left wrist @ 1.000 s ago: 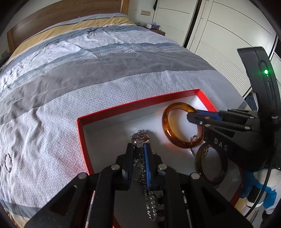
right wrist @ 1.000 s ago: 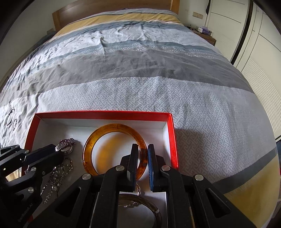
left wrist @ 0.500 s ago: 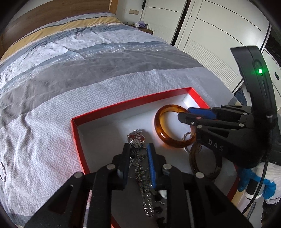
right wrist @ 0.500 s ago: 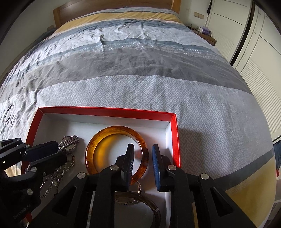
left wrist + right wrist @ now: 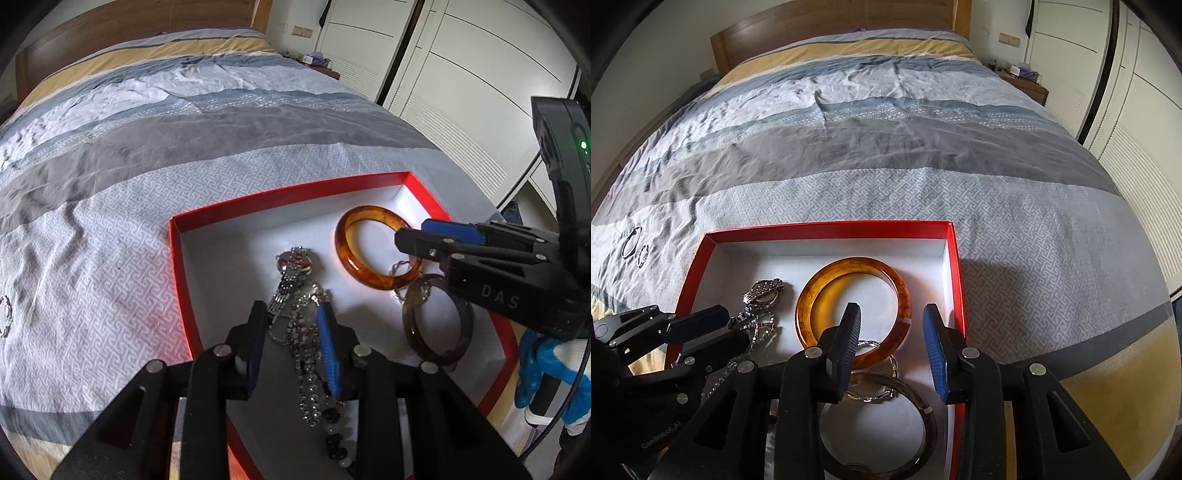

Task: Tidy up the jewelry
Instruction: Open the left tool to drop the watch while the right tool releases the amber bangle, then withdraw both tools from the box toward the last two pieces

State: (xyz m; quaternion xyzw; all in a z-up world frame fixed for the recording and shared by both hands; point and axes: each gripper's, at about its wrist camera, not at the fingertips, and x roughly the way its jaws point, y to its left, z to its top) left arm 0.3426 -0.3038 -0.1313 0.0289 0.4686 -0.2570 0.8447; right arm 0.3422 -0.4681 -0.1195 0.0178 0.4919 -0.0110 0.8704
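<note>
A red box with a white inside [image 5: 177,258] [image 5: 955,273] lies on the bed. In it are an amber bangle [image 5: 345,254] [image 5: 809,295], a dark bangle [image 5: 465,332] [image 5: 923,428], a silver watch [image 5: 291,266] [image 5: 762,291] and sparkly chains [image 5: 306,362]. My left gripper [image 5: 291,332] is open above the chains and holds nothing. My right gripper [image 5: 892,332] is open above the near rim of the amber bangle and holds nothing. Each gripper shows in the other's view: the right [image 5: 436,236], the left [image 5: 709,328].
Two small rings [image 5: 635,245] lie on the striped bedspread [image 5: 886,155] left of the box; one shows in the left wrist view [image 5: 4,314]. White wardrobe doors [image 5: 461,74] stand to the right, a wooden headboard [image 5: 831,33] at the far end.
Both grippers have opened from shut: the left has let go of the chains and watch, the right has let go of the amber bangle, which now lies in the box.
</note>
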